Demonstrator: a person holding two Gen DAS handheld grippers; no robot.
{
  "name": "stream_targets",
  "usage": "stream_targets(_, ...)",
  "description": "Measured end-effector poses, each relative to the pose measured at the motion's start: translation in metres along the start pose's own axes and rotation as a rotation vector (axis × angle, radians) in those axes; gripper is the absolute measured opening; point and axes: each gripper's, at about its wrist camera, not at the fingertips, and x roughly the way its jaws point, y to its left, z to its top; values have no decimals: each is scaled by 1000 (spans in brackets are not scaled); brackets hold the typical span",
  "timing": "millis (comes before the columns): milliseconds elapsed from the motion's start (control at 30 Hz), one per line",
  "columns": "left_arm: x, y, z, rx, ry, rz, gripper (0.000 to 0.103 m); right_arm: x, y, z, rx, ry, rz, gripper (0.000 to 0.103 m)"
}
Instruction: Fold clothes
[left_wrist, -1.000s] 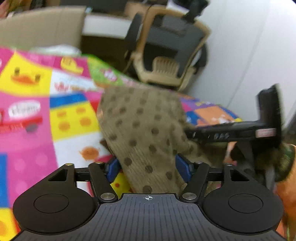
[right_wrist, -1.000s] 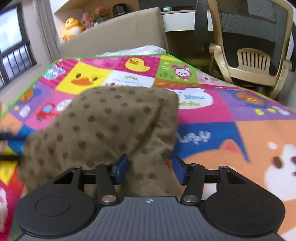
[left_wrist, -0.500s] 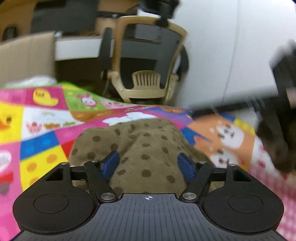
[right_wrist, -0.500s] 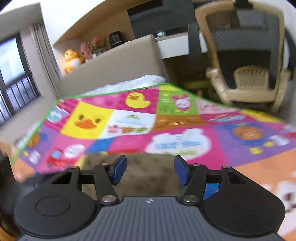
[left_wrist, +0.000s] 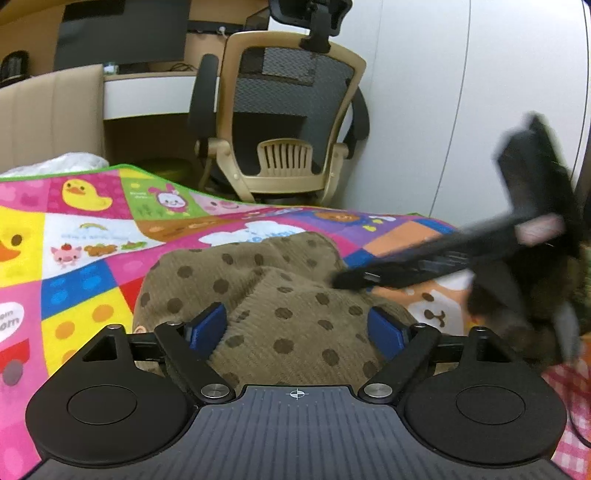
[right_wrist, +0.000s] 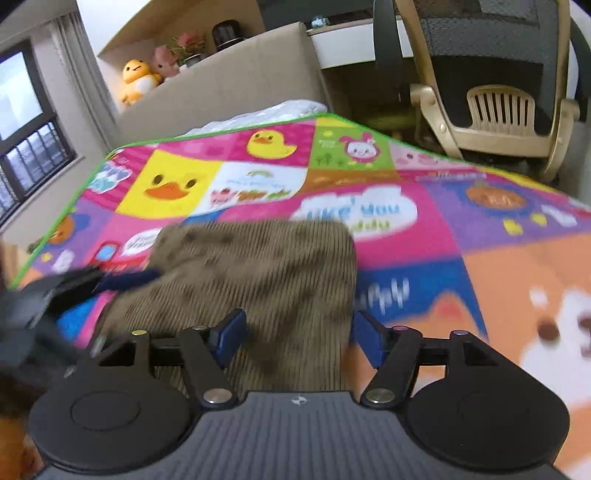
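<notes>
A brown corduroy garment with dark dots (left_wrist: 280, 295) lies bunched on the colourful play mat (left_wrist: 74, 236). My left gripper (left_wrist: 297, 328) is open, its blue pads spread wide over the near part of the garment. In the right wrist view the same garment (right_wrist: 258, 269) lies folded flat and blurred. My right gripper (right_wrist: 299, 334) is open just above the garment's near right edge. The right gripper also shows blurred at the right of the left wrist view (left_wrist: 480, 251), over the cloth. The left gripper shows blurred at the left of the right wrist view (right_wrist: 74, 284).
A beige and black office chair (left_wrist: 288, 122) stands beyond the mat's far edge by a white wall. A beige headboard (right_wrist: 229, 85) with plush toys (right_wrist: 138, 79) behind it and a window (right_wrist: 26, 147) lie to the left. A white cloth (right_wrist: 280, 110) lies past the mat.
Both grippers, open throughout, dropped from holding the garment up to hovering low over it. The garment now lies down on the mat. The right gripper swung back in over the cloth.
</notes>
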Motion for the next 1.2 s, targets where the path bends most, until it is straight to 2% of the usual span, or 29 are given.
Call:
stream_targets(133, 4, 1, -1, 0, -5, -8, 93, -23, 9, -29, -29, 27, 55, 63)
stream_targets(200, 6, 3, -1, -9, -10, -13, 93, -37, 30, -35, -124, 2, 108, 63)
stream_targets(233, 6, 6, -1, -22, -16, -17, 93, -43, 43, -37, -200, -10, 88, 63)
stream_targets(367, -8, 16, 0, -78, -43, -2, 93, -42, 64, -52, -479, -18, -197, 63)
stream_targets(433, -27, 20, 0, -115, -59, 32, 93, -48, 62, -59, -538, -50, -302, 63)
stream_targets(467, -39, 22, -2, -126, -70, 46, 93, -55, 63, -60, -544, -71, -290, 63)
stream_targets(567, -74, 18, -12, -117, -89, 84, 94, -74, 81, -64, -587, -121, -170, 63)
stream_targets(633, -89, 7, -24, -52, -66, 95, 94, -75, 102, -70, -674, -141, -133, 63)
stream_targets(700, -93, -8, -38, 36, -15, 98, 94, -62, 117, -79, -746, -126, -120, 59)
stream_targets(767, -90, -24, -52, 137, 39, 125, 92, -48, 132, -88, -817, -108, -107, 46)
stream_targets(800, -88, -30, -58, 176, 61, 140, 88, -42, 137, -93, -850, -116, -121, 43)
stream_targets(900, -86, -35, -69, 200, 95, 167, 79, -32, 150, -103, -912, -160, -161, 25)
stream_targets(933, -87, -32, -70, 176, 98, 161, 77, -33, 152, -102, -905, -185, -167, 13)
stream_targets(967, -89, -26, -70, 129, 100, 144, 77, -36, 152, -99, -875, -204, -164, 8)
stream_targets(1033, -96, -11, -73, -14, 97, 82, 77, -41, 153, -94, -848, -224, -159, 8)
stream_targets(1133, -101, 14, -75, -261, 66, -57, 77, -43, 152, -93, -848, -212, -153, 8)
stream_targets(1200, -98, 26, -77, -377, 47, -107, 76, -41, 150, -93, -847, -198, -145, 8)
